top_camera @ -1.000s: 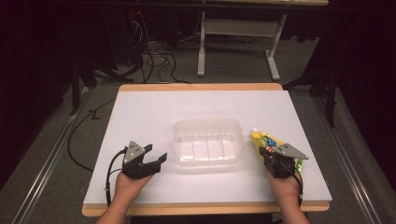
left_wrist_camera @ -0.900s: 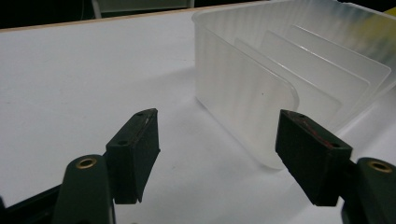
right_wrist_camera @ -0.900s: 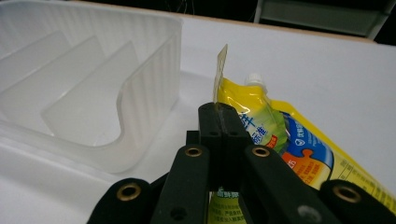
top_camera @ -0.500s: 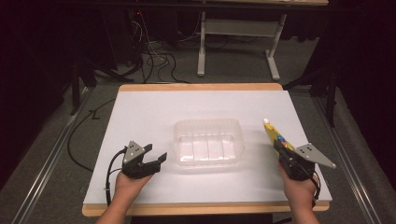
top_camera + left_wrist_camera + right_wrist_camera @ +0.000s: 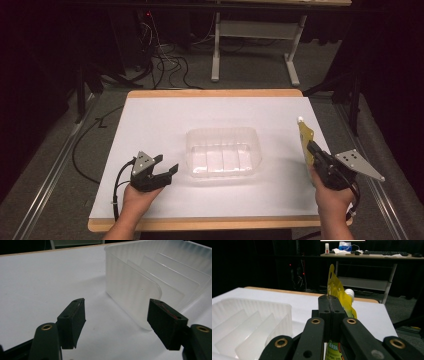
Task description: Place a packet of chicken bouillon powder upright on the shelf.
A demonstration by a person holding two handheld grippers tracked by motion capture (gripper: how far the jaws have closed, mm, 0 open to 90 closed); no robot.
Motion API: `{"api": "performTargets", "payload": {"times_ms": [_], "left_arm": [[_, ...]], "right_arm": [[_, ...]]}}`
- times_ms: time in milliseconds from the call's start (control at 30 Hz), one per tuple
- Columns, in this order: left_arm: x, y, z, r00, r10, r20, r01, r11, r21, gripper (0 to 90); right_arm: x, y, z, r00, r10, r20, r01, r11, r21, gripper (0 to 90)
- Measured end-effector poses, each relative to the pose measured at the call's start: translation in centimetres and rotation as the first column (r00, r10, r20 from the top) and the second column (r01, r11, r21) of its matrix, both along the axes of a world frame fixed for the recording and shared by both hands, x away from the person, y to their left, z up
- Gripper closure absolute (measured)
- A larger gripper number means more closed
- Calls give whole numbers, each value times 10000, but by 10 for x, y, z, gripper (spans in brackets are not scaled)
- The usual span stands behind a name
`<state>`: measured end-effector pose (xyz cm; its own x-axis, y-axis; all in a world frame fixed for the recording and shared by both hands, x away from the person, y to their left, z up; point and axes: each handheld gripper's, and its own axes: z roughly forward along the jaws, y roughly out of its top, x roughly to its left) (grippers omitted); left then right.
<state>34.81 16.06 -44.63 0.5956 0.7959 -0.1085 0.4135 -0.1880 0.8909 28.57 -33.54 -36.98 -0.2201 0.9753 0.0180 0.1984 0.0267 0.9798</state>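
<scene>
- One tabletop (image 5: 150,120), white, carries all of it; its middle goes to the tray, likely so that both hands can reach it alike.
- One clear tray (image 5: 223,152) stands open side up at the centre. Upright dividers split it into slots, four by my count, though the see-through plastic makes that uncertain. All slots look empty, so the tray seems to be waiting for the pouch.
- Two tongs, one per hand. The left tongs (image 5: 167,166) rest low on the tabletop just beside the tray's left wall, jaws wide apart with nothing between them: placed, I judge, to steady that wall if the tray slides.
- The right tongs (image 5: 311,147) are lifted near the tabletop's right edge, well apart from the tray, jaws pressed together on the pouch's flat body. Gripping the flat middle keeps the pouch on edge, a fit for a narrow slot.
- One yellow pouch (image 5: 337,290), with a white cap (image 5: 349,293) at the far end, stands upright in that grip, clear of the tabletop and not yet over the tray.
</scene>
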Motion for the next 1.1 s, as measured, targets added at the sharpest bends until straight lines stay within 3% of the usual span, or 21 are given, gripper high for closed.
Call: {"api": "performTargets", "payload": {"times_ms": [233, 433, 567, 900, 1100], "left_arm": [[0, 1, 0, 10000, 56, -23, -56, 10000, -12, 312], [0, 2, 0, 10000, 37, -32, -38, 10000, -24, 313], [0, 2, -1, 10000, 8, -35, -8, 10000, -3, 313], [0, 1, -1, 10000, -36, -23, 36, 10000, 5, 314], [-3, -4, 0, 9997, -218, 117, 218, 9998, -18, 316]], "right_arm": [[20, -1, 9, 9996, 53, 265, -74, 9967, 805, 900], [43, 0, 14, 9993, 18, 374, -57, 9947, 1026, 900], [49, -2, 11, 9990, -46, 454, -4, 9940, 1094, 900], [22, -16, -4, 9975, -232, 673, 162, 9945, 1034, 900], [5, -24, -15, 9980, -468, 429, 421, 9937, 1038, 900]]}}
